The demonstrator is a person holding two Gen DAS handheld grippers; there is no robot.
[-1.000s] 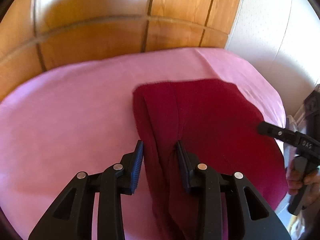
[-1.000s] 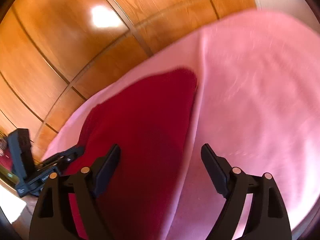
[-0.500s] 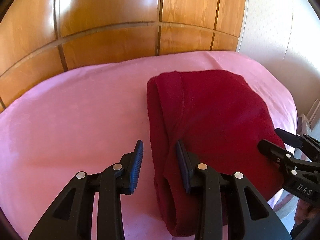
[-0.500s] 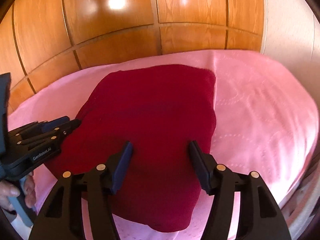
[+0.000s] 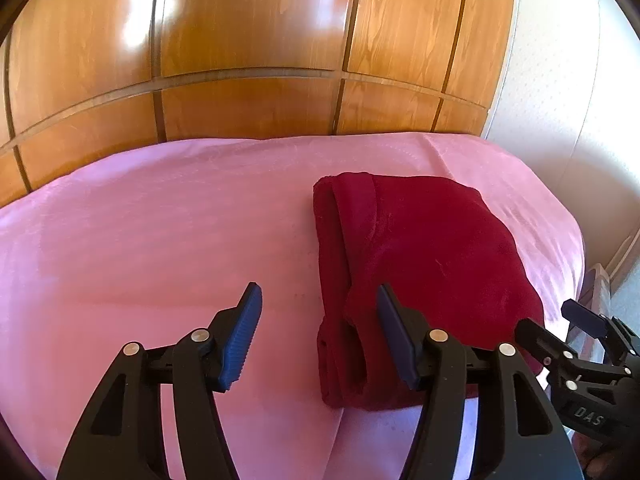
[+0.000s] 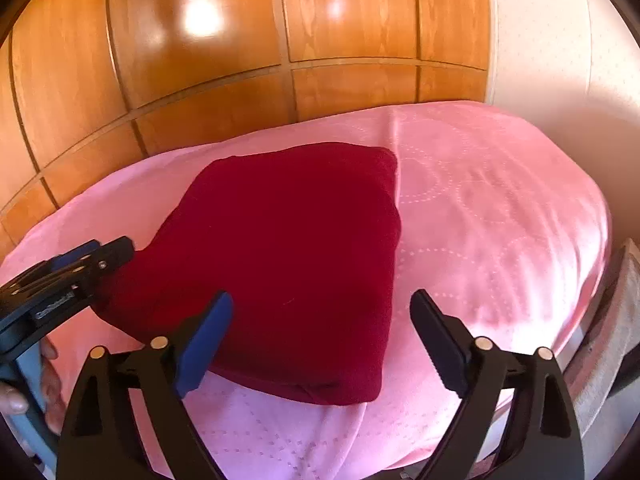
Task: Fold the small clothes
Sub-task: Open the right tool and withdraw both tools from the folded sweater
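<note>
A dark red garment (image 5: pixel 420 264) lies folded into a thick rectangle on the pink bed cover (image 5: pixel 160 240); it also shows in the right wrist view (image 6: pixel 296 256). My left gripper (image 5: pixel 318 320) is open and empty, raised above the garment's near left edge. My right gripper (image 6: pixel 320 328) is open and empty, above the garment's near edge. The right gripper shows in the left wrist view (image 5: pixel 560 328) off the garment's right corner. The left gripper shows in the right wrist view (image 6: pixel 96 252) at the garment's left side.
A glossy wooden panelled wall (image 5: pixel 248 60) stands behind the bed. A white wall (image 5: pixel 568 100) is at the right. The bed's edge drops off at the right (image 6: pixel 600 280) and at the near side.
Both grippers have pulled back and up from the garment, and their jaws have opened wider. The garment now lies free on the cover.
</note>
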